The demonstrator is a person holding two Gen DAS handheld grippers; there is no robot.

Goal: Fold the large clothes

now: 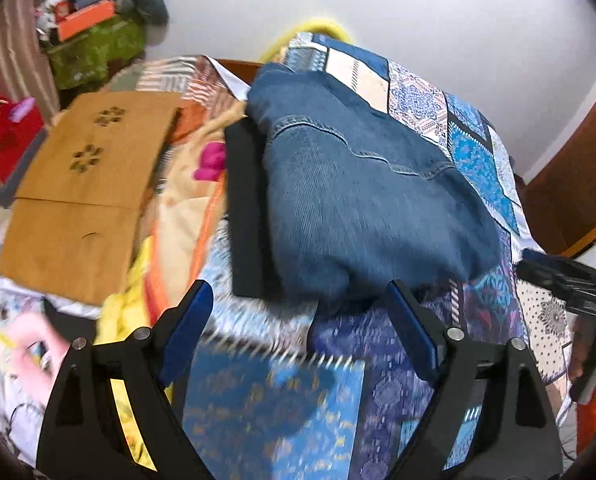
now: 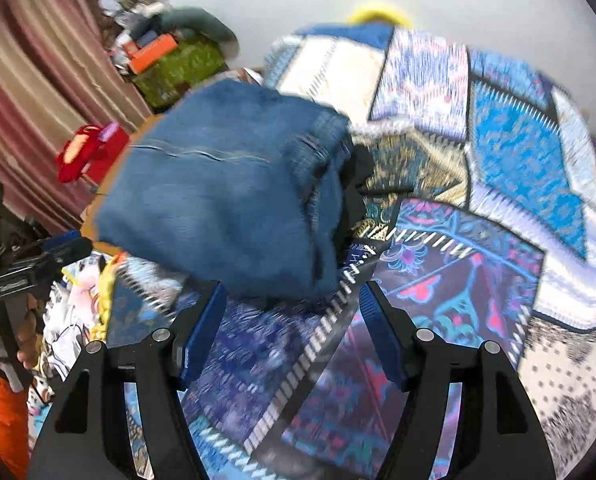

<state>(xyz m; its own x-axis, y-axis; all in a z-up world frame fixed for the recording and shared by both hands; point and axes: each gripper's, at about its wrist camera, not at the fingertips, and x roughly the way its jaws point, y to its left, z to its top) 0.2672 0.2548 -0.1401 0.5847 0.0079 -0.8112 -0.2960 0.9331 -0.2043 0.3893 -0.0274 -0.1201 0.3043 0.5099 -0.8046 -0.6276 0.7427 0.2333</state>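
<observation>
Both claws stood with jaws apart and empty: the left gripper [image 1: 300, 300] and right gripper [image 2: 292, 300] sat just short of the folded jeans [image 1: 362, 200], seemingly let go. Centre frame, the denim bundle lay thick and compact on a black garment [image 1: 244, 216] over the patchwork bedspread [image 2: 478, 272]

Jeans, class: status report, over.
Both claws, left and right, open, empty. Jeans folded on black garment, atop quilt. Nothing blocking.

Faded blue denim jeans [image 1: 362, 200] lie on a blue patchwork-patterned bedspread [image 1: 478, 152] beside a tan board [image 1: 82, 184].
</observation>
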